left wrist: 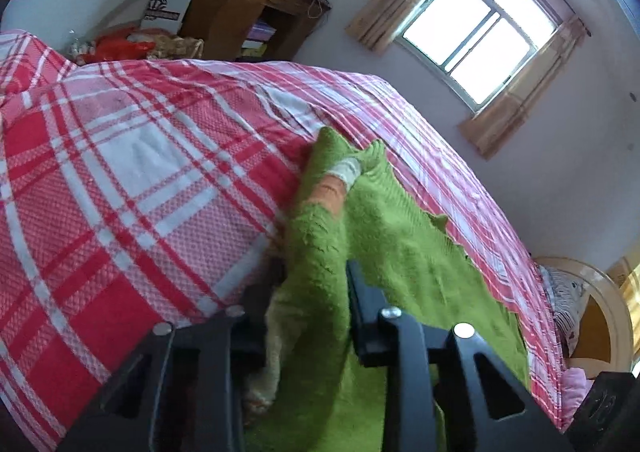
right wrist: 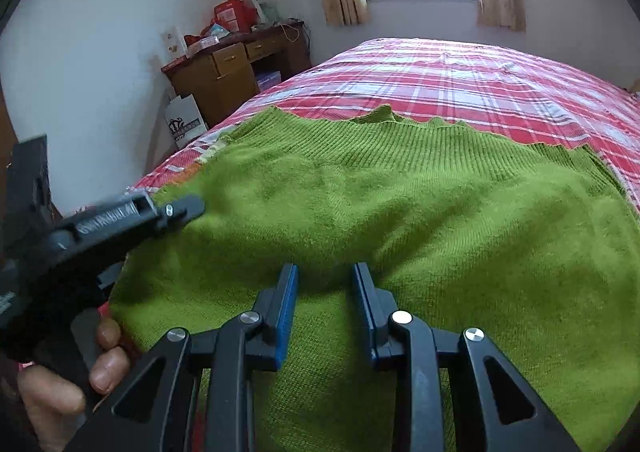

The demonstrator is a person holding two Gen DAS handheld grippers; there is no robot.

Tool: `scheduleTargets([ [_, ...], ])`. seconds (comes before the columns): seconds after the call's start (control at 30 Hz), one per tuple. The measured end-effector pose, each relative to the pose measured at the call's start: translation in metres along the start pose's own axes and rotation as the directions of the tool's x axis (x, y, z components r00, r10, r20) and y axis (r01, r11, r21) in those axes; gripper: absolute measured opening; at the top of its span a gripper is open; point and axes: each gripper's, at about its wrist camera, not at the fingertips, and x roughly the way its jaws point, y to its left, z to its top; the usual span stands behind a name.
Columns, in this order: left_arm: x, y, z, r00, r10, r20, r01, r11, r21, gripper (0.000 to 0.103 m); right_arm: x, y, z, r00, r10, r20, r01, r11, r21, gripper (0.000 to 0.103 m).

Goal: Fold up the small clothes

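The left gripper pinches the fuzzy green knitted sweater's sleeve at lower centre; the right gripper hovers open above it on the red-and-white plaid bedspread.

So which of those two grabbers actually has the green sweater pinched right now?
The left gripper: a fold of the green sweater is bunched between its fingers. The right gripper only hovers over the flat knit, nothing between its blue pads.

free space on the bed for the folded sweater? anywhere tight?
Bare plaid bedspread runs from the green sweater hem to the window wall, and more lies past its striped sleeve toward the wooden desk. Tight spot: the sleeve side, where the left gripper has bunched knit between its fingers. The right gripper hovers over the sweater.
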Motion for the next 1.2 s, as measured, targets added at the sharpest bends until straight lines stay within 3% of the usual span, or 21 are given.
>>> scheduleTargets([
  [0.13,-0.001,-0.021,0.008,0.998,0.058,-0.014,-0.057,0.994,0.095,0.023,-0.003,-0.004,0.002,1.0,0.027,-0.007,-0.027,0.999,0.025,0.03],
  [0.23,-0.007,-0.045,0.009,0.997,0.08,0.012,-0.081,0.977,0.199,0.022,-0.021,-0.023,0.0,0.998,0.046,0.042,-0.05,0.992,0.114,0.029],
  [0.33,-0.017,-0.079,0.001,0.995,0.082,0.063,-0.098,0.938,0.332,0.022,-0.042,-0.047,-0.002,0.996,0.035,0.086,-0.051,0.98,0.19,0.029],
  [0.43,-0.022,-0.109,-0.019,0.995,0.051,0.085,-0.084,0.885,0.458,0.022,-0.055,-0.07,-0.004,0.997,-0.007,0.079,-0.011,0.976,0.218,0.029],
  [0.57,-0.013,-0.136,-0.049,0.999,0.021,0.049,-0.046,0.821,0.57,0.021,-0.057,-0.098,-0.013,0.997,-0.045,0.057,0.028,0.963,0.267,0.03],
  [0.7,0.004,-0.141,-0.068,0.999,0.042,0.001,-0.033,0.785,0.618,0.021,-0.058,-0.114,-0.02,0.999,-0.018,0.043,0.004,0.952,0.307,0.03],
  [0.77,0.005,-0.14,-0.07,0.999,0.041,0.0,-0.032,0.781,0.624,0.021,-0.059,-0.114,-0.015,0.999,-0.003,0.035,-0.008,0.953,0.303,0.03],
  [0.83,0.0,-0.137,-0.067,1.0,0.02,-0.007,-0.012,0.794,0.608,0.021,-0.062,-0.118,-0.005,0.996,0.065,0.059,-0.081,0.941,0.328,0.03],
  [0.87,-0.001,-0.133,-0.065,1.0,0.005,-0.014,0.004,0.803,0.596,0.021,-0.063,-0.119,0.004,0.992,0.104,0.072,-0.123,0.933,0.339,0.042],
  [0.9,-0.002,-0.13,-0.062,1.0,-0.009,-0.022,0.02,0.811,0.585,0.021,-0.062,-0.119,0.014,0.986,0.149,0.08,-0.167,0.924,0.345,0.066],
  [0.93,-0.002,-0.128,-0.061,0.999,-0.02,-0.027,0.032,0.817,0.576,0.021,-0.06,-0.118,0.024,0.978,0.187,0.092,-0.208,0.913,0.352,0.074],
  [1.0,-0.003,-0.127,-0.061,0.999,-0.03,-0.031,0.042,0.821,0.57,0.021,-0.052,-0.116,0.045,0.959,0.26,0.109,-0.282,0.888,0.362,0.077],
  [1.07,-0.001,-0.128,-0.063,0.999,-0.035,-0.035,0.049,0.821,0.568,0.021,-0.029,-0.108,0.069,0.947,0.316,0.054,-0.316,0.89,0.328,0.077],
  [1.2,0.0,-0.124,-0.063,0.997,-0.053,-0.05,0.072,0.827,0.557,0.021,0.02,-0.09,0.091,0.947,0.313,-0.07,-0.283,0.919,0.276,0.073],
])
